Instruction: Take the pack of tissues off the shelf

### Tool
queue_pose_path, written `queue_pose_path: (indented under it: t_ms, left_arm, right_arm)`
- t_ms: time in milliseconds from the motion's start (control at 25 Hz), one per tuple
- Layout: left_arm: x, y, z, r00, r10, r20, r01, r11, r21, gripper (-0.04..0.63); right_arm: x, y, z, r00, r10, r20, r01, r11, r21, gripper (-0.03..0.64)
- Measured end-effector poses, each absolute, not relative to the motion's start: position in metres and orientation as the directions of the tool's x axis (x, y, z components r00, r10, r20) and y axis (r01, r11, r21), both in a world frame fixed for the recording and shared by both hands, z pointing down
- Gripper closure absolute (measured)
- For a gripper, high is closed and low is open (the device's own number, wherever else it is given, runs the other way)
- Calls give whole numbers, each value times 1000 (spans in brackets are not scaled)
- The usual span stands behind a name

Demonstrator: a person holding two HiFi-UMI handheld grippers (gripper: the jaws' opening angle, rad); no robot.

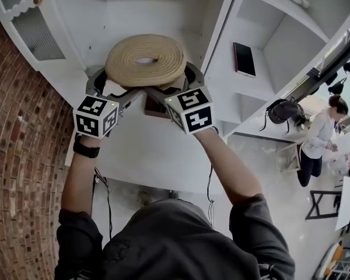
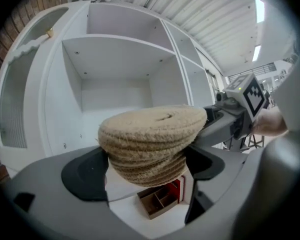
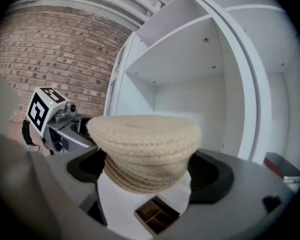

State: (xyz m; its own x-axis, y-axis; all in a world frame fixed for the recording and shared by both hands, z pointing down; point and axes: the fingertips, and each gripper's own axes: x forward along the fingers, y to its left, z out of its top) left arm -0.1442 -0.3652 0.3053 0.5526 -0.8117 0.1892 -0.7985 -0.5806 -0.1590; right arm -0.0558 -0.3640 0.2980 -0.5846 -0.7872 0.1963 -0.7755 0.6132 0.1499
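Note:
A round woven rope tissue holder (image 1: 146, 60) with a hole in its top is held up in front of an open compartment of the white shelf unit (image 1: 163, 10). My left gripper (image 1: 114, 83) grips its left side and my right gripper (image 1: 178, 83) its right side, both shut on it. In the left gripper view the holder (image 2: 150, 139) fills the space between the dark pads (image 2: 85, 171), with the right gripper (image 2: 235, 119) beyond. The right gripper view shows the holder (image 3: 145, 149) between its pads (image 3: 210, 171), and the left gripper (image 3: 60, 124) behind.
A small brown wooden organiser with a red side (image 2: 162, 199) sits on the white ledge below the holder. A dark flat device (image 1: 244, 59) lies on the neighbouring shelf. The brick wall (image 1: 23, 156) is at left; a person (image 1: 318, 139) and a backpack (image 1: 283, 109) are at right.

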Motion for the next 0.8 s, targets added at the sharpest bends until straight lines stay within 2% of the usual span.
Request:
queue_pose_path:
  t_ms: [520, 800]
  left_arm:
    - [-115, -258, 363, 490, -864, 117, -844, -504, -186, 120]
    - [-79, -231, 444, 484, -859, 165, -850, -506, -144, 120]
  right_arm:
    - [-27, -260, 348, -631, -768, 109, -726, 635, 265, 97]
    - [8, -235, 431, -647, -741, 181, -692, 670, 270, 97]
